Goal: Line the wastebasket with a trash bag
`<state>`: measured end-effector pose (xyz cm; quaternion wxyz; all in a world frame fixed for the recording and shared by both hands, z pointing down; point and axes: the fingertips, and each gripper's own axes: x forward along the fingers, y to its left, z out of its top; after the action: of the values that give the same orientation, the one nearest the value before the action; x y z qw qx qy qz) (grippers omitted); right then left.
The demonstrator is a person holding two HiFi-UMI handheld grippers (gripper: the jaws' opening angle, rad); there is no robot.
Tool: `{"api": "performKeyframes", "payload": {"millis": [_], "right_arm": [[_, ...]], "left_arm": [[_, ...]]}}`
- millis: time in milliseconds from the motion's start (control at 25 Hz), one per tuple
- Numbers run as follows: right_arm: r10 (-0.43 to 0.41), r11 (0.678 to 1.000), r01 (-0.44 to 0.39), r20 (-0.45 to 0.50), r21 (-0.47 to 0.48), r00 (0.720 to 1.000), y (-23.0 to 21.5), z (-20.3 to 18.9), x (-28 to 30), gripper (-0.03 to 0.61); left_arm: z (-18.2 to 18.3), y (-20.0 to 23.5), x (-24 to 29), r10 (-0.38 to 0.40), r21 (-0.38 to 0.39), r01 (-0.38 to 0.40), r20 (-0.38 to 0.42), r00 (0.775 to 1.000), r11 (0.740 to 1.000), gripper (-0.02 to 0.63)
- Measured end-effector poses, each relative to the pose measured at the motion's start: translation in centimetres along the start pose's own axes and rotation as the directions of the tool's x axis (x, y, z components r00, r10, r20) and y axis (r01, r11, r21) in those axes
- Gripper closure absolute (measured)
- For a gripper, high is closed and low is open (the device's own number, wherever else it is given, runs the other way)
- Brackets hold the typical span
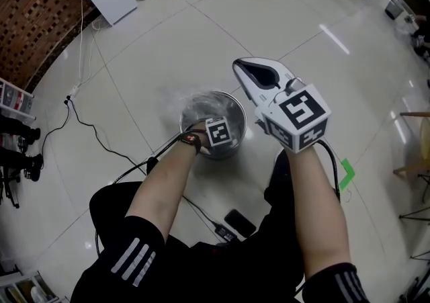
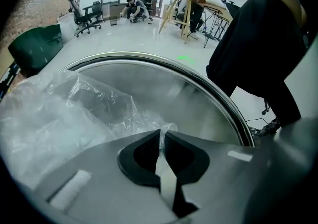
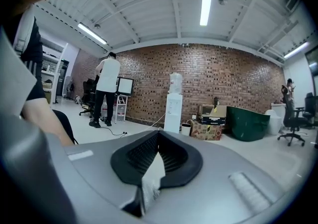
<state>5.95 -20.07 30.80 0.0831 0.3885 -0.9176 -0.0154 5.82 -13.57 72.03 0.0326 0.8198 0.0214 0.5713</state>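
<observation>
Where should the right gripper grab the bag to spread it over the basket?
Probably the crumpled bag film heaped over the basket rim, coming from above: its folds stand up off the steel, thin enough for jaws to pinch. The left gripper is shut on the bag nearby.

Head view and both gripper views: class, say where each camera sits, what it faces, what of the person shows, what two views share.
Head view: on the head, looking steeply down at the wastebasket; forearms, left gripper, right gripper show.
Left gripper view: on that gripper, facing into the wastebasket; jaws shut on the trash bag.
Right gripper view: on that gripper, facing a brick wall; jaws shut, empty.
Shared: head and left gripper views show the wastebasket.
</observation>
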Motion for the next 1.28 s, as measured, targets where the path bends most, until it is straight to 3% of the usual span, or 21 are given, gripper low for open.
{"api": "performKeyframes", "payload": {"millis": [200,320,600,760,880,1120,1280], "right_arm": [[0.014,1.000,-0.014,-0.017,0.007,1.000,0.2,-0.7,0.2,0.571],[0.020,1.000,-0.019,-0.020,0.010,1.000,0.3,-1.0,0.2,0.571],[0.034,0.999,-0.033,-0.054,0.012,0.998,0.7,-1.7,0.9,0.572],[0.107,0.993,-0.100,-0.110,0.067,0.988,1.6,-3.7,1.7,0.553],[0.163,0.985,-0.147,-0.216,0.089,0.963,2.7,-6.8,2.9,0.458],[0.259,0.965,-0.216,-0.399,0.151,0.880,6.1,-13.0,5.4,0.417],[0.270,0.961,-0.200,-0.508,0.189,0.818,7.5,-16.8,6.8,0.396]], "left_arm": [[0.7,-0.4,-2.7,0.016,0.071,-0.016,0.003,1.000,0.997,0.564],[2.4,-1.2,-5.8,0.025,0.141,-0.033,0.059,0.998,0.989,0.531],[3.3,-4.7,-11.9,0.034,0.247,-0.056,0.094,0.995,0.967,0.474],[3.5,-5.7,-13.5,0.081,0.286,-0.109,0.110,0.991,0.952,0.473],[3.5,-6.2,-14.1,0.099,0.287,-0.129,0.118,0.988,0.949,0.486],[3.3,-7.3,-14.0,0.103,0.288,-0.139,0.136,0.985,0.947,0.486],[3.0,-7.8,-13.2,0.095,0.296,-0.129,0.129,0.987,0.946,0.486]]}}
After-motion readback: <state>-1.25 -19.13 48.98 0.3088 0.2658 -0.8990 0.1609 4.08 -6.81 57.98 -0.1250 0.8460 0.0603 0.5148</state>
